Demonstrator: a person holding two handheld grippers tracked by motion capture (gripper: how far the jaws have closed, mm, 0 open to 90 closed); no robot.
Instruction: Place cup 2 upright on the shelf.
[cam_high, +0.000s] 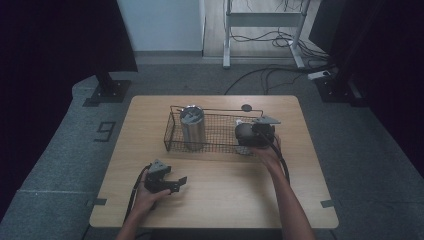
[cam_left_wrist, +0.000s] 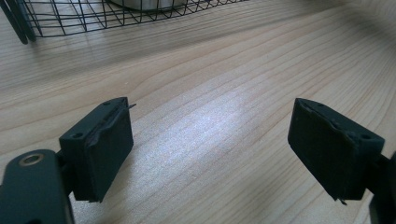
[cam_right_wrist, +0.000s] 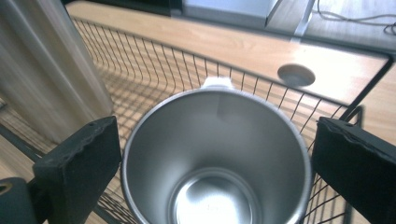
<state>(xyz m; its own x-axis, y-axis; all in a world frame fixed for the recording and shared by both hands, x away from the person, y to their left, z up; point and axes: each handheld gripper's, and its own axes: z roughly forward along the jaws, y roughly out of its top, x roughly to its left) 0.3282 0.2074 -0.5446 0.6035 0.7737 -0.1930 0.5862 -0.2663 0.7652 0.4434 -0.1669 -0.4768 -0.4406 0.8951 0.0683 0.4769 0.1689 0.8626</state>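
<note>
A black wire basket (cam_high: 215, 109) stands on the wooden table (cam_high: 210, 200). At its left end a tall steel tumbler (cam_high: 192, 127) stands upright. My right gripper (cam_high: 246, 136) hangs over the basket's right end. In the right gripper view an open steel cup (cam_right_wrist: 219, 140) stands upright in the basket (cam_right_wrist: 154, 70), between that gripper's (cam_right_wrist: 215, 158) wide-apart jaws. The pads sit just off the rim on both sides. The tumbler (cam_right_wrist: 46, 70) rises at the left. My left gripper (cam_high: 179, 184) rests low over the bare wood near the front, open (cam_left_wrist: 210, 149) with nothing between its pads.
A round cable hole (cam_high: 246, 107) lies in the tabletop behind the basket. The basket's front wall (cam_left_wrist: 93, 18) shows ahead of the left gripper. Beyond the table are grey floor, desk legs and cables (cam_high: 280, 40).
</note>
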